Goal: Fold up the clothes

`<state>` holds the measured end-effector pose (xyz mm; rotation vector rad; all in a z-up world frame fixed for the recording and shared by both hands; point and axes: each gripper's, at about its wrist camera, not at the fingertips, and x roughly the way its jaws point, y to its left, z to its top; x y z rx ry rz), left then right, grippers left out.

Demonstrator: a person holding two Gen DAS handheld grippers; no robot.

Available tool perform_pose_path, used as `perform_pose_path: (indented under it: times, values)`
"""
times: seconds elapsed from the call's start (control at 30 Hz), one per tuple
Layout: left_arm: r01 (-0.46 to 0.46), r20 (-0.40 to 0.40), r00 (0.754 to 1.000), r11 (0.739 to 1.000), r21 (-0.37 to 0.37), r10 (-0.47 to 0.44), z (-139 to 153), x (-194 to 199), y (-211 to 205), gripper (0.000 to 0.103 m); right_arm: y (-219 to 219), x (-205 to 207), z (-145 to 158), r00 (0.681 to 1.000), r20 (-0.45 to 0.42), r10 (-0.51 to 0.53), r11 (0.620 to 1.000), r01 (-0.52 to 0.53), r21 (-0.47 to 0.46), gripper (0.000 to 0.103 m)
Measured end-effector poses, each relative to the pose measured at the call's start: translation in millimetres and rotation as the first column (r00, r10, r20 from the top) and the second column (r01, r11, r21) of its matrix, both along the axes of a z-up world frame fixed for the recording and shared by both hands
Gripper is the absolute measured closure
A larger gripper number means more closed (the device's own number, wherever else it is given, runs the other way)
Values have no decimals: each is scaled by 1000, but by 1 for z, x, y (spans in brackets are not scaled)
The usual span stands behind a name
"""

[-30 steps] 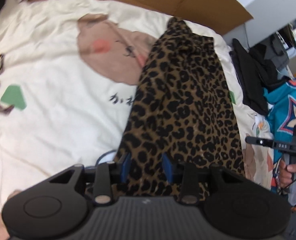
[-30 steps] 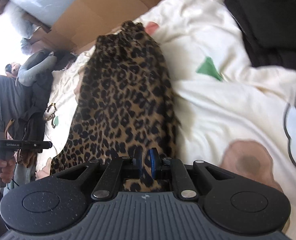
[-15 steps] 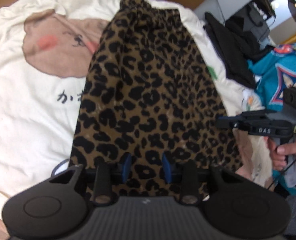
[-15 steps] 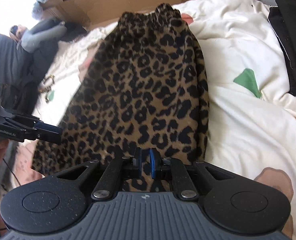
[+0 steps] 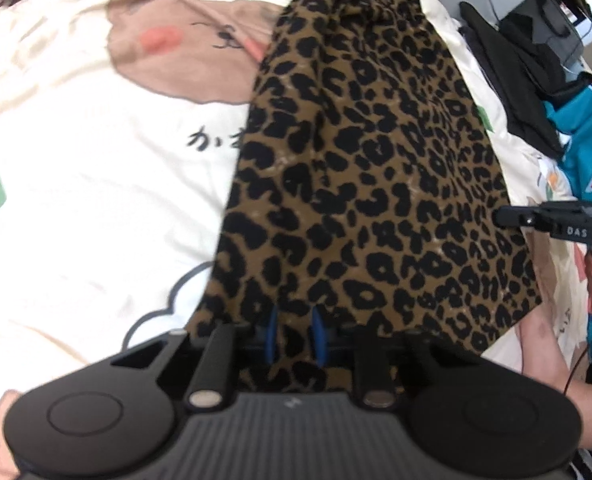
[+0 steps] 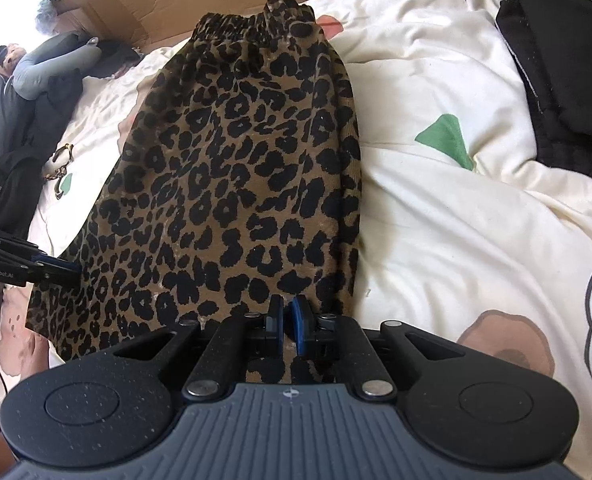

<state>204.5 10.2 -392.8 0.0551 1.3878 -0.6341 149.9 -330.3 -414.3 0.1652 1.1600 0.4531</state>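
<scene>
I am holding the hem of a leopard-print skirt [image 5: 367, 184] with both grippers as it is lying lengthwise on a cream printed bedcover [image 5: 96, 184], its gathered waistband at twelve o'clock in both wrist views and its wide hem at six o'clock, under the tools. The left gripper [image 5: 295, 334] is working at the hem's left corner; its jaws have just been closing and are standing narrowly apart with cloth bunched between the blue pads, though blur is stopping me from saying the pads are truly pinching. The right gripper [image 6: 287, 316] is sitting at the hem's right corner, jaws almost together with a slim gap and leopard cloth running under and between them; it looks like a grip, but I cannot tell for certain. From the right wrist view the left tool is poking in at nine o'clock, touching the hem's far edge. I am judging the step as securing both hem corners before carrying the hem toward the waistband. To do it well, I am aiming to finish both pinches on fabric alone, not the bedcover beneath, raise both corners level, and keep the hem taut between them so the fold is landing square.
</scene>
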Motion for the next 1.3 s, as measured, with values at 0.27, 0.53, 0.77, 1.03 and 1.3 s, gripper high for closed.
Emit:
perform_pose_path:
  times: [0.27,0.53,0.77,1.03,1.3]
  values:
    - [-75,47,996,997,-19,76,26,3,20,82,-5,-7,8,999,36,-3,999,1,40,94]
    - [-27,75,997,1000,-8,27,20,4,13,82,2,-4,10,998,59,-4,999,1,39,95]
    - [-70,91,994,994,89,62,1,13,27,84,-8,1,-1,998,46,-46,998,47,-34,93]
    - [-75,121,990,997,16,73,27,21,23,84,-17,2,8,993,82,-85,995,89,-41,93]
    - [-1,164,986,999,-35,7,46,40,-1,82,-15,18,13,990,96,-99,995,97,32,72]
